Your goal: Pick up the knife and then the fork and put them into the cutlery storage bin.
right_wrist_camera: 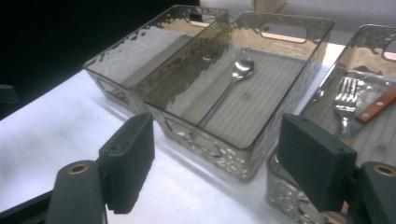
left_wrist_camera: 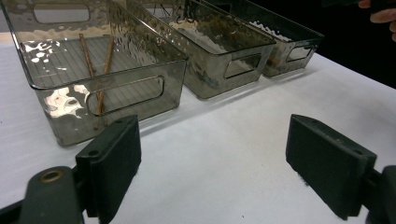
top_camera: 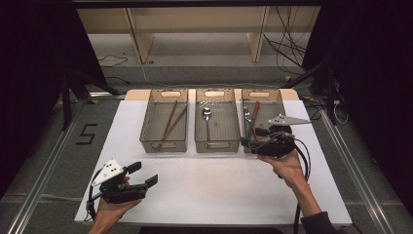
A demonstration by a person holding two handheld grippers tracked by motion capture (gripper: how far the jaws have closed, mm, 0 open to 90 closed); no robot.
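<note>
Three smoky clear bins stand side by side at the back of the white table (top_camera: pixel 214 185). The left bin (top_camera: pixel 163 146) holds a pair of brown chopsticks (top_camera: pixel 170 124) (left_wrist_camera: pixel 95 70). A spoon (top_camera: pixel 207 117) (right_wrist_camera: pixel 231 86) lies in the middle bin (top_camera: pixel 217 145). In the right bin (top_camera: pixel 280 105) are a fork (top_camera: pixel 247 116) (right_wrist_camera: pixel 346 93) and a wooden-handled knife (top_camera: pixel 255 112) (right_wrist_camera: pixel 376 105). My right gripper (top_camera: pixel 253 137) (right_wrist_camera: pixel 217 163) hovers at the right bin's front edge, open and empty. My left gripper (top_camera: pixel 143 174) (left_wrist_camera: pixel 212 158) rests low near the front left, open, nothing between its pads.
Bare white tabletop stretches between the bins and the front edge. Metal rails (top_camera: pixel 44 170) run along both sides of the table. Wooden shelf legs (top_camera: pixel 139 39) and loose cables (top_camera: pixel 287 44) lie on the floor beyond the table.
</note>
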